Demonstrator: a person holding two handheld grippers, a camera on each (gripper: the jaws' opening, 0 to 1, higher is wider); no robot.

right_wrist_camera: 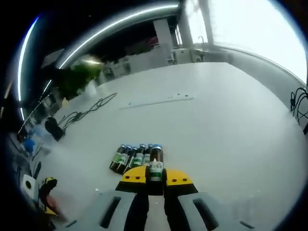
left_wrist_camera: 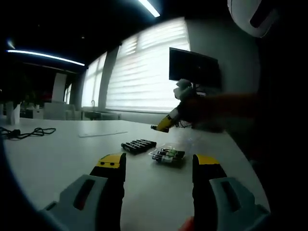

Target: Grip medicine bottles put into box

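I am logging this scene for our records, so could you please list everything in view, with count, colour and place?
table: one, white, under everything.
medicine bottles: about five, dark with green labels, in a row on the table; one between the right jaws.
clear box: one, transparent, bottles inside, beside a dark row on the table.
cables: black, far table side.
monitor: one, black, by the window.
left gripper: yellow-tipped, open, above the table.
right gripper: yellow-tipped, closed on a bottle.

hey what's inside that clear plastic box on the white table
In the left gripper view, the clear box holds a few dark medicine bottles with green labels, lying down. Their exact count is unclear. More bottles lie in a row on the table beside it.
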